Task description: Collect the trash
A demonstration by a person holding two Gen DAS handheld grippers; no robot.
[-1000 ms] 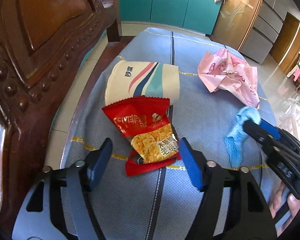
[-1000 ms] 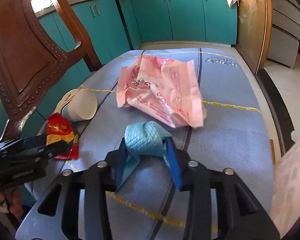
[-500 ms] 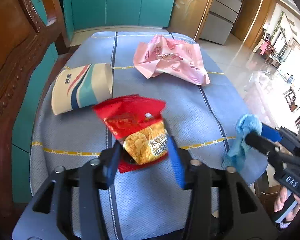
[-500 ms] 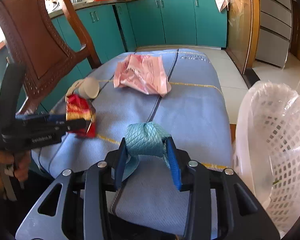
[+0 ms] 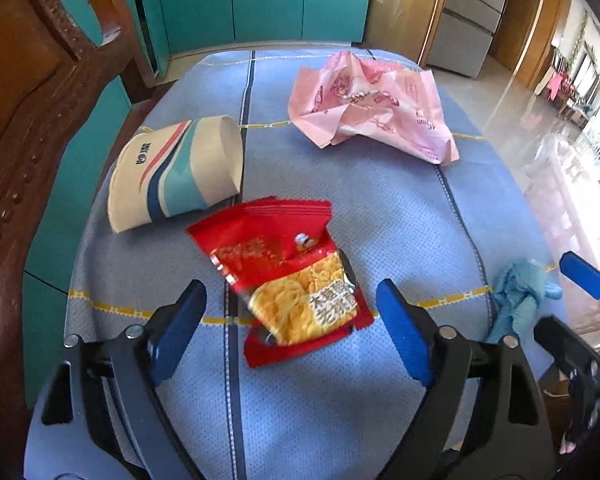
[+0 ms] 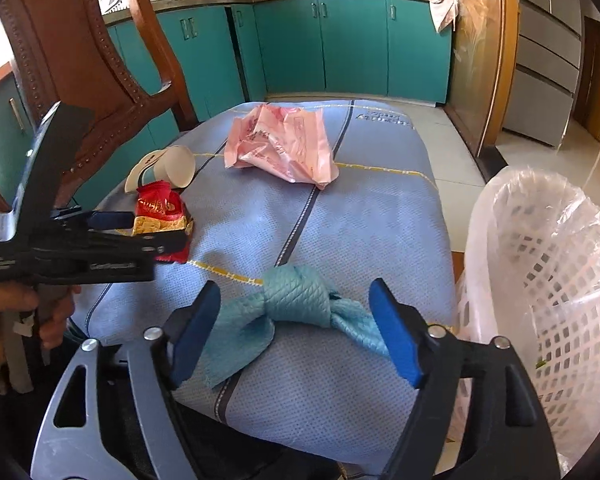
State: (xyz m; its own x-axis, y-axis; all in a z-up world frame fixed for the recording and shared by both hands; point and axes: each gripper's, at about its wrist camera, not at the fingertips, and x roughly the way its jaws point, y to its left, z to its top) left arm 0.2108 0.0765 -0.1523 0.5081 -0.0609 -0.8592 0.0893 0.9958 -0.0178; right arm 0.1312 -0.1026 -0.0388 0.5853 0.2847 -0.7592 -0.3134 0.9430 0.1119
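Left gripper (image 5: 290, 320) fingers wide, red snack packet (image 5: 284, 280) lying between on surface (image 5: 380, 220). Right gripper (image 6: 296, 328) fingers wide around knotted teal cloth (image 6: 296, 300). Lined basket (image 6: 548, 280) at 3 o'clock.

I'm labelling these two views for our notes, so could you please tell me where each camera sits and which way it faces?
Left wrist: sits on the left gripper, open, looking down its fingers at the red snack packet on the blue mat.
Right wrist: sits on the right gripper, open, facing the knotted blue cloth, white basket alongside; the person's left hand shows.
Shared: packet, paper cup, pink bag.
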